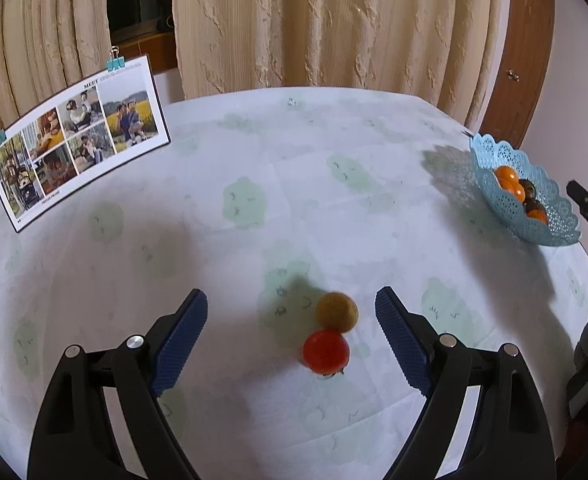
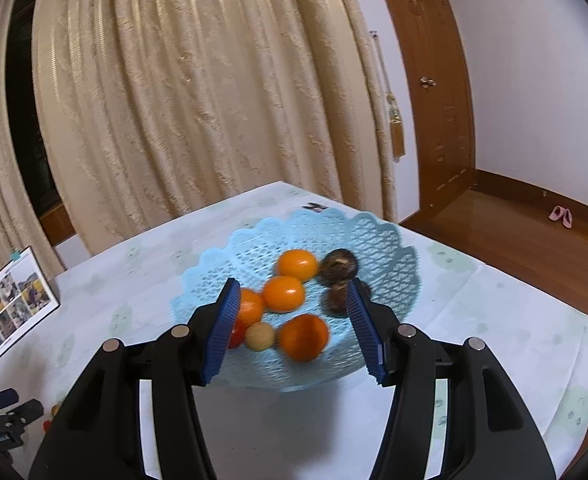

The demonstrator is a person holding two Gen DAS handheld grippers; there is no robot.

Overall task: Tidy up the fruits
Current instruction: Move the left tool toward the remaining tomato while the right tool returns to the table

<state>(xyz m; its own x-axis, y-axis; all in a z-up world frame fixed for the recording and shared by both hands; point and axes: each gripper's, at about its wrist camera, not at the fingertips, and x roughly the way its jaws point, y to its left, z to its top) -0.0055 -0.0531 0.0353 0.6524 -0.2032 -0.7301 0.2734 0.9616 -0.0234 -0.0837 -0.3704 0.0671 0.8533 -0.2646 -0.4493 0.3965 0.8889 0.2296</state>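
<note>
Red fruit (image 1: 326,351) between wide-open left claw (image 1: 291,314), untouched; right claw (image 2: 292,297) parted, empty, above basket (image 2: 389,240)

My left camera looked steeply down at the table (image 1: 254,184); my right hovered close over the basket (image 2: 389,240), which both views shared.

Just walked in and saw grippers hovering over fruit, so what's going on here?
A person with a gripper in each hand is sorting fruit into a blue lace basket on the table. The left gripper is open over two loose fruits on the cloth, a red one and a yellowish one, holding neither. The right gripper is open above the basket, empty, with orange fruits and dark ones already inside.
</note>
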